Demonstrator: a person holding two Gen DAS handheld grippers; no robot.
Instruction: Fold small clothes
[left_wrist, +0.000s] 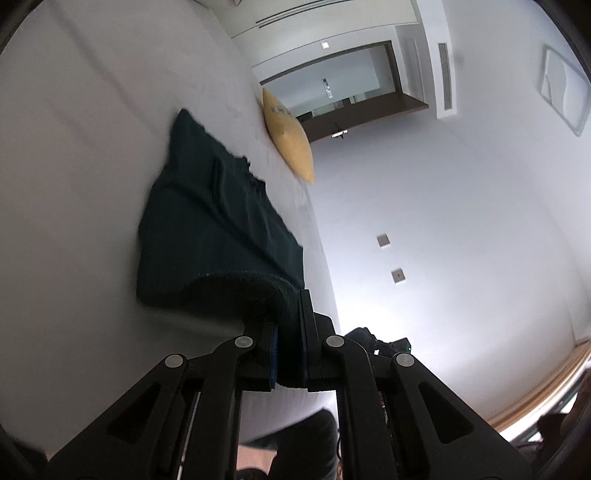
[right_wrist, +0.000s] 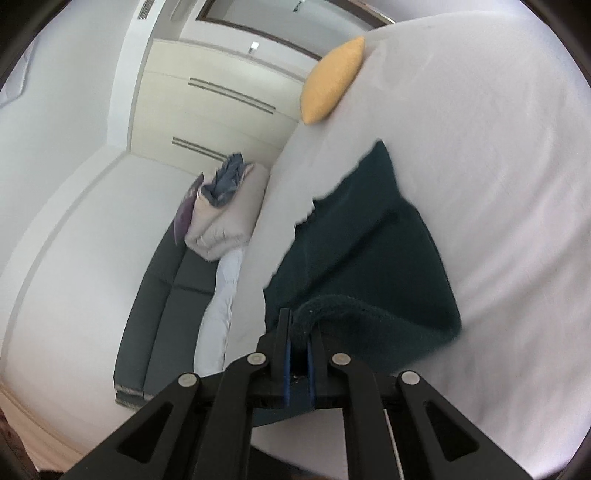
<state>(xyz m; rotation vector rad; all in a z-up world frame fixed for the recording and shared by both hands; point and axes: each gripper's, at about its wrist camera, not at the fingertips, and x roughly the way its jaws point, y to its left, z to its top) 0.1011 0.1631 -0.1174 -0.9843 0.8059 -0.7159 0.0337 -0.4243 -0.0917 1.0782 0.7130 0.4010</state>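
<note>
Black-framed, the left gripper (left_wrist: 290, 325) has its jaws pinched tight on the thick knitted hem of a dark green garment (left_wrist: 221, 221), lifting that edge off the white bed sheet (left_wrist: 74, 147). The right gripper (right_wrist: 300, 332) is likewise clamped on a rolled knit edge of the same garment, with blue pads (right_wrist: 287, 369) showing either side of the fabric. Beyond the held edge, the rest of the garment lies spread on the sheet. Farther off, a yellow cushion (left_wrist: 290, 136) rests at the bed's edge; dark lettering on it is too blurred to read. A grey sofa (right_wrist: 166, 288) carrying folded bedding (right_wrist: 225, 218) stands beside the bed.
</note>
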